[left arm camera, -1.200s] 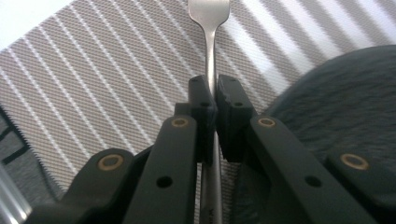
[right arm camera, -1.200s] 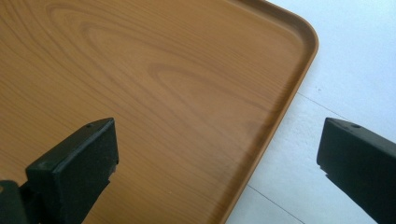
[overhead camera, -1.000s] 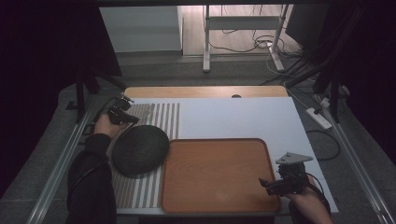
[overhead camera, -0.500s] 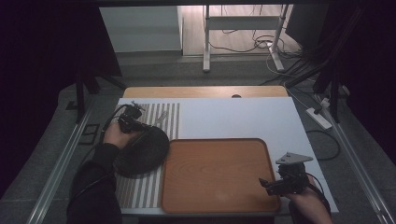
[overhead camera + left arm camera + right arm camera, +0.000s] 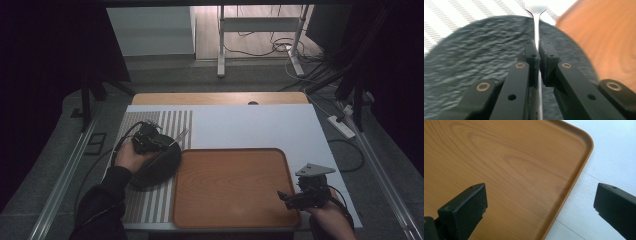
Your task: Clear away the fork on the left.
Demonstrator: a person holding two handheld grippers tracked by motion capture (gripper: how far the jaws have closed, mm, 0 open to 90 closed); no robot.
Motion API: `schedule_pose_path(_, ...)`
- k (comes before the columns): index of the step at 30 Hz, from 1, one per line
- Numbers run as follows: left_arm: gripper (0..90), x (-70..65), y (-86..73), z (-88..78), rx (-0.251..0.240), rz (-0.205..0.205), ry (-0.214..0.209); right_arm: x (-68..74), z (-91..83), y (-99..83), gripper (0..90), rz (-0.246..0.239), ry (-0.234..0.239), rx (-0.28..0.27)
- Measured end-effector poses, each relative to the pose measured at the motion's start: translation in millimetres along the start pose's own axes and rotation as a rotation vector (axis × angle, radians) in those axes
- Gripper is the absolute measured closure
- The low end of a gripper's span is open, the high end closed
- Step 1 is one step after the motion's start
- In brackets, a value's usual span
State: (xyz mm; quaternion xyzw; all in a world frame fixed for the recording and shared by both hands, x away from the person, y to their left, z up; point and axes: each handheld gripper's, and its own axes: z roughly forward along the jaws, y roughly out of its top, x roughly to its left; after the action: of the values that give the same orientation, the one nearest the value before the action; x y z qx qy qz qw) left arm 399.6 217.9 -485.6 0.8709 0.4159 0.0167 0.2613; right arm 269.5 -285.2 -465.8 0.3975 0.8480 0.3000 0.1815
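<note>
At the lower right of the high view, the right gripper [image 5: 292,198] is held wide open and empty over the wooden tray [image 5: 230,185]. At centre left, a spoon [image 5: 537,30] is clamped between the closed jaws of the left gripper [image 5: 159,142], above the dark plate [image 5: 479,50].

A fixed camera looks forward and down from above the near edge of the bench [image 5: 250,125]. Two close cameras ride on the tools, looking along their jaws. All three views share the wooden tray [image 5: 230,187] [image 5: 604,37] [image 5: 506,170].
</note>
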Motion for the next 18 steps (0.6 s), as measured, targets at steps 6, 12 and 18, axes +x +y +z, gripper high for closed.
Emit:
schedule_pose_path(6,84.7,-22.1,-4.9,0.3,0.0,0.008,-0.012,0.3,-0.1,0.1,0.0,-0.003,0.002,0.0)
schedule_pose_path(12,84.7,-45.2,-7.6,4.0,0.005,0.008,-0.023,0.8,-0.1,0.1,0.0,-0.008,0.004,-0.002)
schedule_pose_path(18,84.6,-62.2,-9.8,6.8,0.004,0.02,-0.021,1.1,0.1,0.2,0.0,-0.011,0.006,-0.003)
